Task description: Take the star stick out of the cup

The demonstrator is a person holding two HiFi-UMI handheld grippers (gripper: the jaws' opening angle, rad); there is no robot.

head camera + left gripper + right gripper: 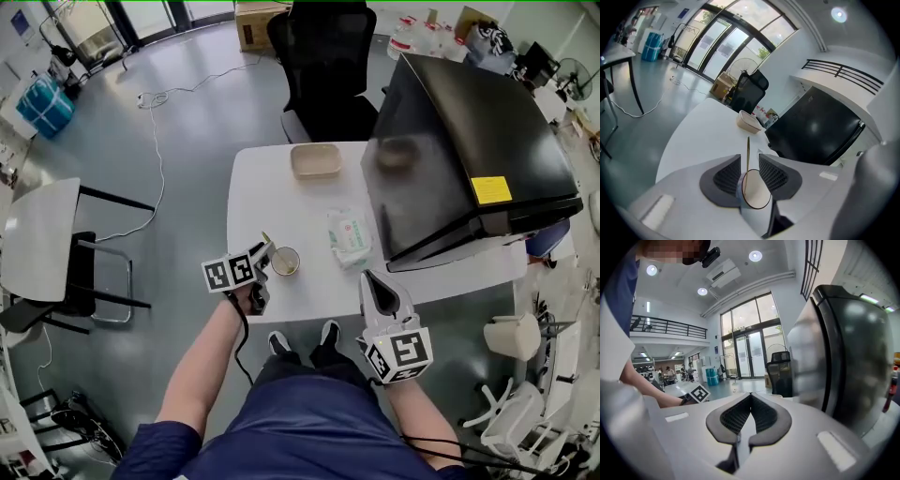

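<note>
We have the left tool [749, 156] closed round the paper cup [755, 189], one ribbed pad on either side of its wall and, so far as we can judge, pressing on it. The cup stands upright near the front edge of the white desk [281, 192]. The star stick [747, 157] is in the cup, leaning on its rim and rising between the pads. Our right tool [750, 395] hangs at the desk's front edge, well right of the cup, jaws together and empty. A soft packet [350, 236] lies between the cup and a large black case [469, 150].
</note>
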